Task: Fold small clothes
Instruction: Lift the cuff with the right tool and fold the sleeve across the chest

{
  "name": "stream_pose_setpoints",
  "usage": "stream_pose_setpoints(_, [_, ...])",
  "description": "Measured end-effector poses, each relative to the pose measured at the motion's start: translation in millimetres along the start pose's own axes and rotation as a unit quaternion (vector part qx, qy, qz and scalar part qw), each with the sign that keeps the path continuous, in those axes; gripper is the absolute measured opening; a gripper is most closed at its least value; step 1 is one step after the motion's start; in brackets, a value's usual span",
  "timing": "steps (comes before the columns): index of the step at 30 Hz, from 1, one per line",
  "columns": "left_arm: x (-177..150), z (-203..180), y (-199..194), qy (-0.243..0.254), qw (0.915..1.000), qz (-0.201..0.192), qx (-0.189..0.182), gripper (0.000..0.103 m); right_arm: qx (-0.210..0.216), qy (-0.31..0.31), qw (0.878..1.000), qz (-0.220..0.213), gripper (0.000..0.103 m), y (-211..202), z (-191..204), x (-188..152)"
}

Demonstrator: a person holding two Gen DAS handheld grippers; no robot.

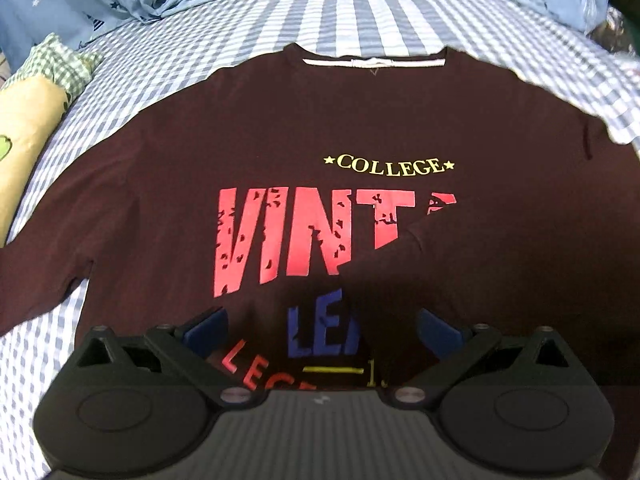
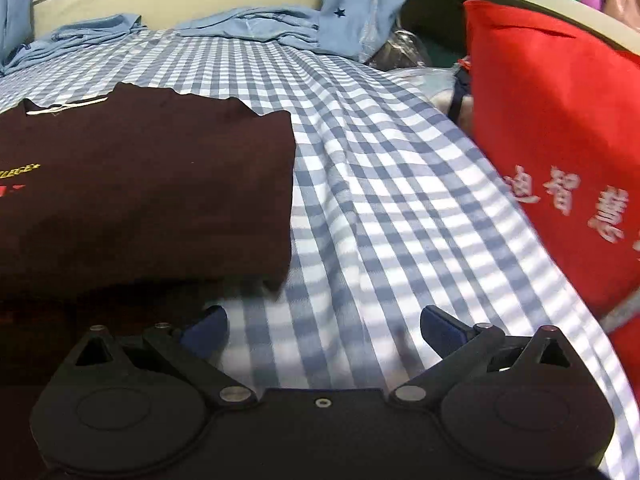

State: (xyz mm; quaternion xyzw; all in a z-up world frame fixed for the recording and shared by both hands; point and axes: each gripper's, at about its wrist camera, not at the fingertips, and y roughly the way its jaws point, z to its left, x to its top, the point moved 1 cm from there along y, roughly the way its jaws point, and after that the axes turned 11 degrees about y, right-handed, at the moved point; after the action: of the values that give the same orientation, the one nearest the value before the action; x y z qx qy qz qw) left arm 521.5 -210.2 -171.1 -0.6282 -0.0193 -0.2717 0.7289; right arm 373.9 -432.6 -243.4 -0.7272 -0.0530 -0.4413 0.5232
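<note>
Two sets of tongs are in your hands, and both stand wide with nothing between their blue pads. Your left tongs (image 1: 320, 326) hover over the near part of the dark maroon shirt (image 1: 168, 168), above the blue and red lettering low on its chest. That shirt lies front up on the bed, its checked blue-and-white sheet (image 1: 360, 12) showing all around it, with the collar at the far end. Its right sleeve (image 1: 404, 252) is folded in across the chest and covers the end of the big red word, while the left sleeve (image 1: 44, 276) lies spread out to the left on the sheet. Your right tongs (image 2: 324, 326) hang over bare sheet just beside the shirt's folded right edge (image 2: 286, 200), not touching the cloth. To the right of them a red bag (image 2: 552, 128) with pale characters stands up from the bed. At the far end, crumpled light blue fabric (image 2: 264, 24) with small stars lies piled. On the far left a yellowish pillow (image 1: 24, 136) with green check trim rests near the spread sleeve.
</note>
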Motion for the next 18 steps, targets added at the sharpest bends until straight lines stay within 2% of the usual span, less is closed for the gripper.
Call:
stream_pose_setpoints(3, [2,-9,11,0.017,0.9996,0.019,0.015,0.102,0.018,-0.009,1.0,-0.018,0.102,18,2,3])
stream_pose_setpoints(6, [-1,-17,19,0.034,0.9984,0.032,0.03,0.102,0.005,0.01,0.998,-0.057,0.102,15,-1,14])
stream_pose_setpoints(8, [-4,-22,20,0.045,0.9978,0.027,0.04,0.102,-0.014,0.04,0.996,-0.075,0.102,10,-7,24])
stream_pose_setpoints(11, [-7,-28,20,0.068,0.9962,0.021,0.051,0.103,-0.013,0.086,0.994,-0.063,0.102,12,-24,31])
stream_pose_setpoints(14, [-7,-28,21,0.077,0.9956,0.018,0.049,0.103,-0.024,0.059,0.997,-0.046,0.102,14,-25,29])
stream_pose_setpoints(18, [-6,-20,16,0.073,0.9956,0.03,0.05,0.102,-0.032,0.056,0.997,-0.03,0.102,8,-27,27])
